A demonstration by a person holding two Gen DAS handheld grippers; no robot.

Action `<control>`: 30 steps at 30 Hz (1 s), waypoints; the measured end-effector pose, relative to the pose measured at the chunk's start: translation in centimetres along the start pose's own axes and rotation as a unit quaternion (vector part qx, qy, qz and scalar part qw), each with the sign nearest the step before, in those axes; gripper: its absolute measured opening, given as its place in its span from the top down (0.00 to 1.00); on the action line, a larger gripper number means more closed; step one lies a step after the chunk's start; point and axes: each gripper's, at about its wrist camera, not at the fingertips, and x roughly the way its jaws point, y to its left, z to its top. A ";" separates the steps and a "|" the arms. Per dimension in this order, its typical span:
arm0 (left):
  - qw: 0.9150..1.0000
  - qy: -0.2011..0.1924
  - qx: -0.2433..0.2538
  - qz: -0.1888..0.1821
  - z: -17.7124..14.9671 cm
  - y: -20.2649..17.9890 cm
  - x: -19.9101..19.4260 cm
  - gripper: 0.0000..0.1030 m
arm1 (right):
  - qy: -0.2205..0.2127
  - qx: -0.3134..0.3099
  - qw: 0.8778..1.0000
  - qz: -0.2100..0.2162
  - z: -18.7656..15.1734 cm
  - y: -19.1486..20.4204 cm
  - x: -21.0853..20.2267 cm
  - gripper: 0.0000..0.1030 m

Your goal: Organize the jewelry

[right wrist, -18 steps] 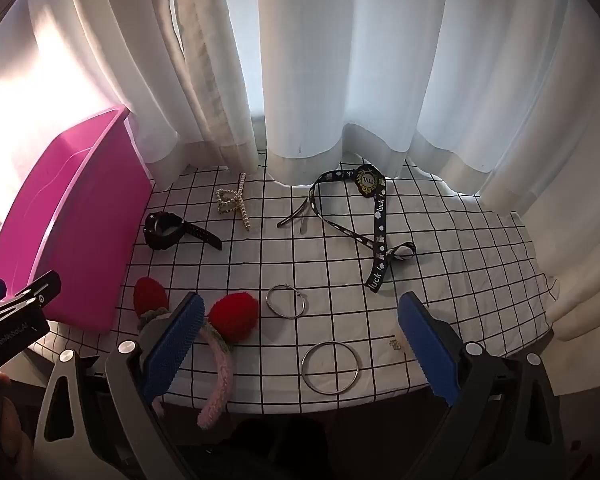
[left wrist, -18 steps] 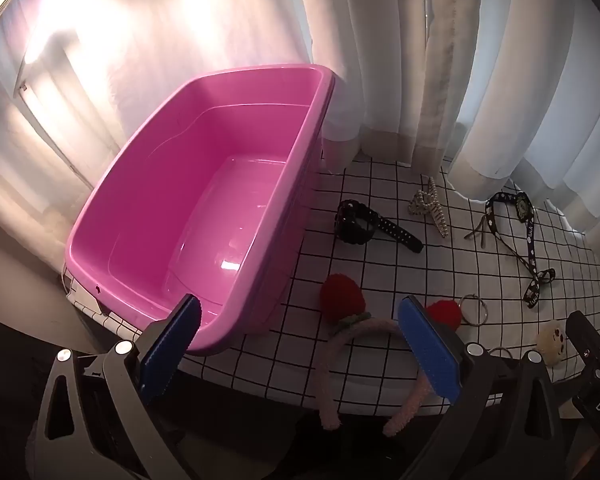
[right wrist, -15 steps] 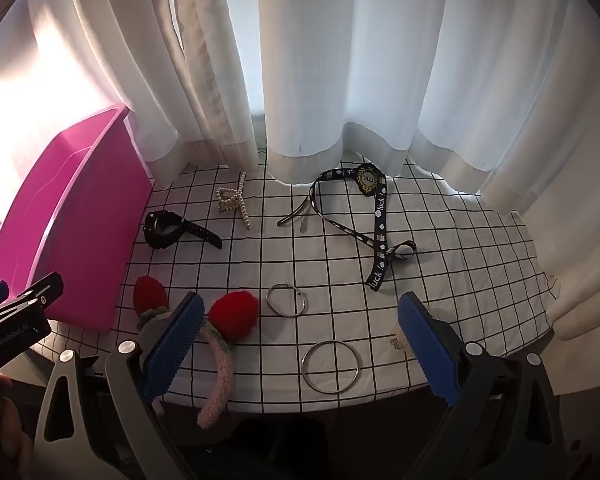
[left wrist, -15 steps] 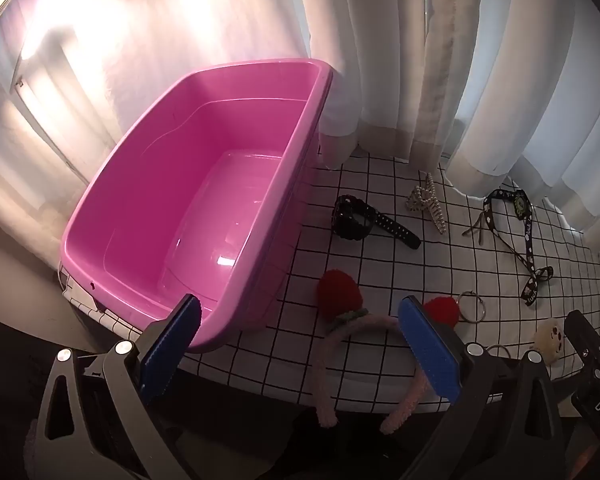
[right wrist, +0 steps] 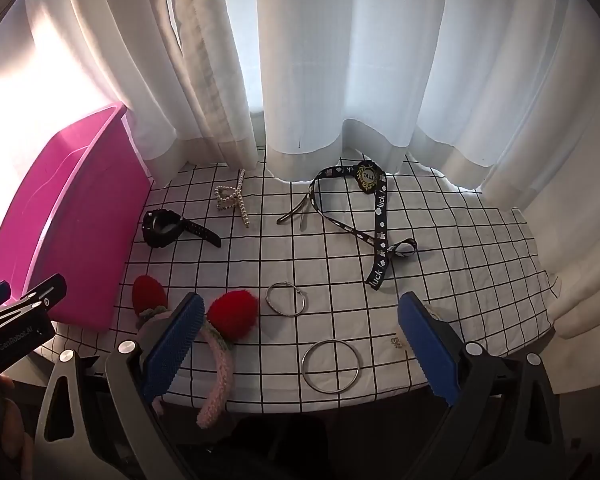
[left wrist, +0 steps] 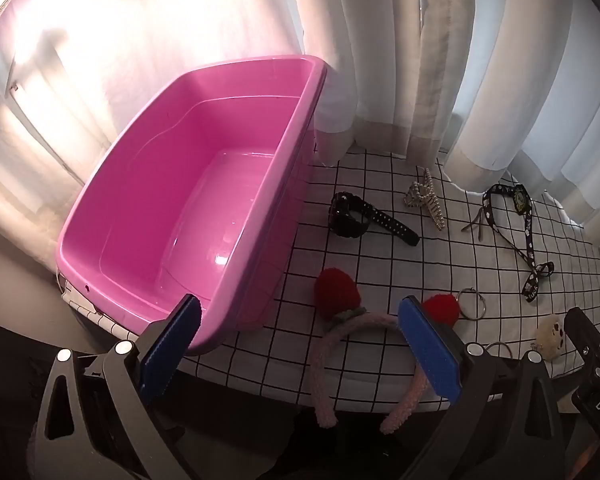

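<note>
An empty pink tub point(left wrist: 148, 216) point(right wrist: 60, 216) stands at the table's left end. Jewelry lies on the checked cloth beside it: a black watch point(left wrist: 350, 218) point(right wrist: 162, 228), a pearl hair claw point(left wrist: 424, 198) point(right wrist: 232, 200), a black lanyard point(left wrist: 516, 224) point(right wrist: 376, 216), a small ring point(left wrist: 472, 304) point(right wrist: 286, 300), a large bangle point(right wrist: 331, 365) and a pink headband with red pom-poms point(left wrist: 336, 292) point(right wrist: 232, 314) at the near edge. My left gripper point(left wrist: 300, 344) hangs open over the tub's near corner and the headband. My right gripper point(right wrist: 300, 344) stands open above the bangle, holding nothing.
White curtains hang close behind the table and touch its far edge. A small cream skull charm point(left wrist: 551, 334) lies near the right gripper's body point(left wrist: 596, 364) in the left wrist view. A tiny trinket point(right wrist: 396, 342) sits by the right finger. The cloth ends just below both grippers.
In the left wrist view the tub and the items have slid slightly up and left in the picture. The right wrist view is almost the same. Both grippers stay open.
</note>
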 end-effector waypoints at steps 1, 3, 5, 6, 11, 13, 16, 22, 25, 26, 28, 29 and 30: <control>1.000 -0.001 0.001 0.000 0.0 0.0 0.0 0.06 | -0.001 0.000 1.000 0.000 -0.1 0.0 0.0 0.10; 1.000 -0.001 0.000 0.000 0.1 0.0 0.0 0.06 | -0.001 -0.001 1.000 0.000 -0.1 0.1 0.1 0.10; 1.000 -0.001 -0.001 -0.001 0.0 0.1 0.1 0.06 | 0.000 -0.001 1.000 -0.001 -0.1 0.2 0.1 0.10; 1.000 -0.001 -0.002 -0.001 0.0 0.1 0.1 0.06 | 0.000 -0.002 1.000 -0.001 -0.1 0.2 0.1 0.10; 1.000 -0.002 -0.001 -0.001 0.1 0.1 0.1 0.06 | 0.000 -0.001 1.000 -0.001 0.1 0.1 0.0 0.10; 1.000 -0.001 -0.002 -0.001 0.2 0.1 0.2 0.06 | 0.000 -0.001 1.000 0.000 0.1 0.1 0.0 0.10; 1.000 -0.001 -0.003 -0.001 0.3 0.1 0.1 0.06 | 0.000 -0.001 1.000 0.001 0.1 0.0 0.0 0.10; 1.000 -0.001 -0.002 -0.001 0.2 0.1 0.1 0.06 | 0.001 -0.001 1.000 0.000 0.1 0.1 0.0 0.10; 1.000 0.001 -0.001 -0.001 0.3 0.2 0.1 0.06 | 0.002 0.000 1.000 0.001 0.1 0.1 0.0 0.10; 1.000 0.002 -0.001 -0.001 0.3 0.2 0.2 0.06 | 0.002 0.000 1.000 0.001 0.0 0.1 0.0 0.10; 1.000 0.002 -0.001 -0.001 0.2 0.3 0.2 0.06 | 0.002 0.000 1.000 0.001 0.0 0.1 0.0 0.10; 1.000 0.002 0.000 -0.001 0.2 0.2 0.2 0.06 | 0.002 0.000 1.000 0.001 0.0 0.1 0.0 0.10; 1.000 0.002 0.000 -0.001 0.2 0.3 0.2 0.06 | 0.002 0.000 1.000 0.001 0.0 0.1 0.1 0.10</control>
